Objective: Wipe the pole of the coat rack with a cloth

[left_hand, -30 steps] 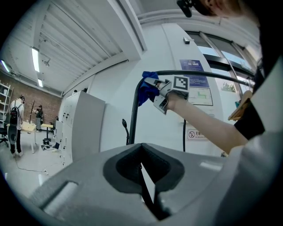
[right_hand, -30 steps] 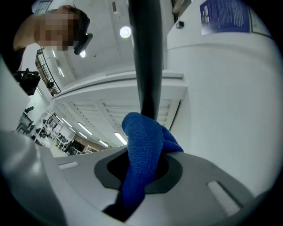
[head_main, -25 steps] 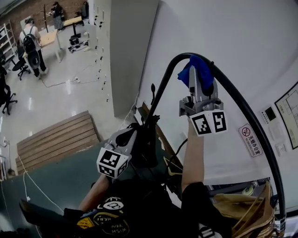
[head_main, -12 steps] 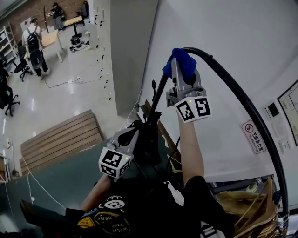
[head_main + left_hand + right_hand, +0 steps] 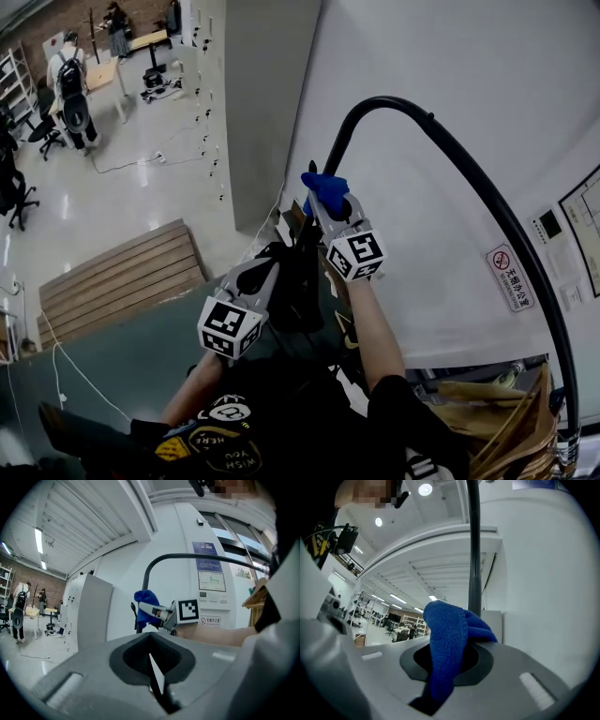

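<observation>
right gripper (image 5: 322,199) clamps blue cloth (image 5: 324,186) against coat-rack pole (image 5: 456,153) | left gripper (image 5: 269,270) jaws together, empty | white wall (image 5: 469,56), glossy floor (image 5: 122,202)

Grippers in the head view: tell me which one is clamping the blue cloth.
The right gripper: its jaws are shut on the blue terry cloth, held at the black curved coat-rack pole. The left gripper sits lower, jaws together on nothing.

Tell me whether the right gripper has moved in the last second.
Yes. The right gripper with its blue cloth has slid down and left along the pole, from the top of the bend to the straight part below it.
</observation>
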`<action>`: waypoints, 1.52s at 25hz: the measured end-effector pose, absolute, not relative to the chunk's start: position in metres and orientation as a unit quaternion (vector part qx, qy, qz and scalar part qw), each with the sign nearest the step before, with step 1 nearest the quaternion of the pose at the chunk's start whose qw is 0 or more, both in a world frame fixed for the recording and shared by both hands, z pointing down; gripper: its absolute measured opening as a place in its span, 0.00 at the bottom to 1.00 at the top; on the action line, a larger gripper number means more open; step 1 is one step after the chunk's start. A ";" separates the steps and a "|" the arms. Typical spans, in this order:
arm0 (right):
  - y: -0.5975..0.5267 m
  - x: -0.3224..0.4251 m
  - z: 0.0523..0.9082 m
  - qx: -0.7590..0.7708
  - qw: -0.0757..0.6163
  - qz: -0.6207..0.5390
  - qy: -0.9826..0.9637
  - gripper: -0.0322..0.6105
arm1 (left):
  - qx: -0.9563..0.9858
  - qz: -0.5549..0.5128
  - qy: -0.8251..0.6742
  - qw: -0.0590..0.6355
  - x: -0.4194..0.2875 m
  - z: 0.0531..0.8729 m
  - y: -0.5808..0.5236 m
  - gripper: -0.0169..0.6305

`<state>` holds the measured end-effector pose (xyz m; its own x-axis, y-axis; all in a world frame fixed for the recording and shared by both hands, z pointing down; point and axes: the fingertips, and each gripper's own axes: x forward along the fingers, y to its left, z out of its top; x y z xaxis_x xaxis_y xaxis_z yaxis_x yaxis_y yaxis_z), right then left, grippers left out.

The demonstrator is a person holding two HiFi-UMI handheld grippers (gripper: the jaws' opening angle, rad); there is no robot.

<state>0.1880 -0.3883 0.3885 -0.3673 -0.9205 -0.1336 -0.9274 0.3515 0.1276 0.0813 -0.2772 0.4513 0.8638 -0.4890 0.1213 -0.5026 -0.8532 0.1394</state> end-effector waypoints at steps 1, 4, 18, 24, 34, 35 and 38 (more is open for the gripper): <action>-0.389 0.185 0.405 -0.554 0.003 0.081 0.829 0.14 | 0.961 0.041 -0.259 0.084 0.081 0.452 -0.278 0.03; -0.389 0.182 0.426 -0.539 -0.027 0.069 0.839 0.14 | 0.961 0.041 -0.259 0.085 0.080 0.451 -0.278 0.03; -0.359 0.221 0.180 -0.548 0.119 0.203 0.803 0.14 | 0.961 0.038 -0.259 0.088 0.086 0.454 -0.274 0.03; -0.310 0.230 0.158 -0.578 0.154 0.242 0.764 0.14 | 0.960 0.041 -0.260 0.098 0.082 0.459 -0.277 0.03; -0.375 0.220 0.200 -0.572 0.183 0.205 0.772 0.14 | 0.957 0.046 -0.266 0.104 0.079 0.465 -0.282 0.03; -0.381 0.215 0.213 -0.572 0.171 0.198 0.777 0.14 | 0.957 0.046 -0.267 0.103 0.079 0.466 -0.283 0.03; -0.386 0.202 0.252 -0.571 0.133 0.193 0.787 0.14 | 0.956 0.048 -0.270 0.103 0.077 0.469 -0.287 0.03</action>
